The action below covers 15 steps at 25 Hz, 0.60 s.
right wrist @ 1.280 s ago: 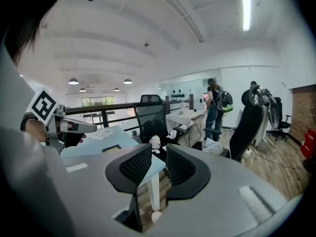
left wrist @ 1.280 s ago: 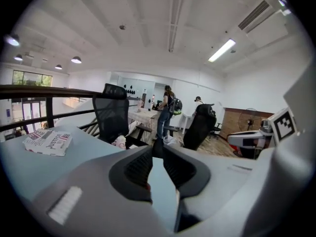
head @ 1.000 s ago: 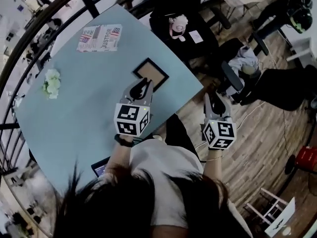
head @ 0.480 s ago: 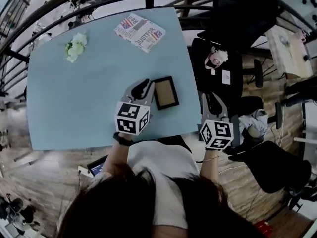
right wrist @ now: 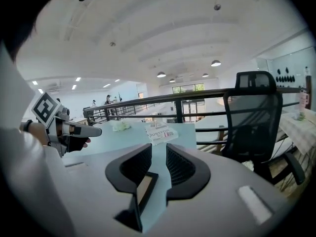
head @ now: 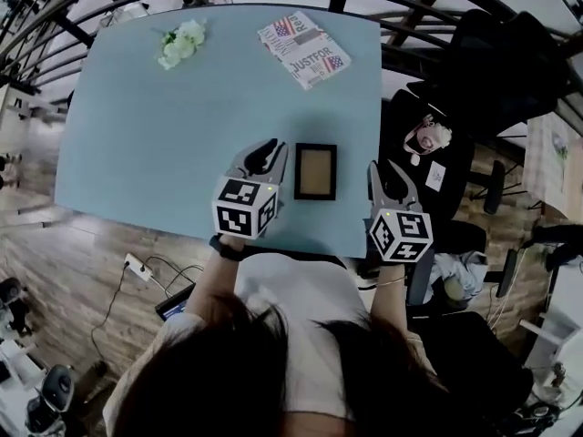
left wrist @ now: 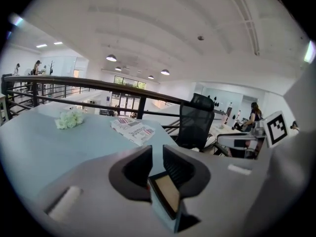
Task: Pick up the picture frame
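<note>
Head view: the picture frame (head: 315, 172) lies flat on the blue table (head: 164, 135), centre-right. Its long axis runs up and down the picture, between my left gripper (head: 265, 156) and right gripper (head: 387, 177).

Left gripper view: my jaws stand narrowly apart, empty, with the frame at lower centre.

Right gripper view: jaws narrowly apart, empty, with the frame at their lower left.

**Picture frame (head: 315, 171) flat on the table (head: 155, 126)**

Small and rectangular, with a dark border around a plain tan centre. Lies face up on the pale blue top, close to the near edge and towards its right corner, long sides running away from that edge. Not lifted.
</note>
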Available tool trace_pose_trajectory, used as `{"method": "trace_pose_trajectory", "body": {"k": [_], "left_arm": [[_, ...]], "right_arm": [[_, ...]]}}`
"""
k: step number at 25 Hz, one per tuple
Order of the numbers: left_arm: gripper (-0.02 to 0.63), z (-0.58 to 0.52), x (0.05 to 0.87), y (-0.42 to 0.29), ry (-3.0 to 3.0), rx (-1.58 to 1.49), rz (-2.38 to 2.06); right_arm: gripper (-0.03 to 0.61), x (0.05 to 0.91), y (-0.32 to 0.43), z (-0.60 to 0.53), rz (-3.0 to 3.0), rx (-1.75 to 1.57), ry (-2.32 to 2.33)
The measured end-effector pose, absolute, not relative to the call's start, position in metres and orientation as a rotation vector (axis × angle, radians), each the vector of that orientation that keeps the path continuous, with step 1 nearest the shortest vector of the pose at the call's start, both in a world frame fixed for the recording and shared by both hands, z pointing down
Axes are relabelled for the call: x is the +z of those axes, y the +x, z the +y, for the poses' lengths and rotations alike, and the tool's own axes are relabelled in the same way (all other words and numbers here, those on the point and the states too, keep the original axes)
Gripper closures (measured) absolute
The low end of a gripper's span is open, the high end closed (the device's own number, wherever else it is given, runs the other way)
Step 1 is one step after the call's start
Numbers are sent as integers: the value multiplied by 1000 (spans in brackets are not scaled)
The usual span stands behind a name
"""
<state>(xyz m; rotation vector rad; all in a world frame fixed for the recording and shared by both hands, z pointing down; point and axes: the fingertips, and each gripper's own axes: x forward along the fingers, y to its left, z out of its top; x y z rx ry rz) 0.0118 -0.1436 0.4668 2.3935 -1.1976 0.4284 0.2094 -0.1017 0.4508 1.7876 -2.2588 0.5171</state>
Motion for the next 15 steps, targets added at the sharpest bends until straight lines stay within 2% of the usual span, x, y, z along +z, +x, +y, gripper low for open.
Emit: {"method": "trace_pose_trajectory", "body": {"k": [15], "left_arm": [[548,-142,492,9,2317,443,-1136]], "right_arm": [[503,466,179,-119,-2285,581,1660]]}}
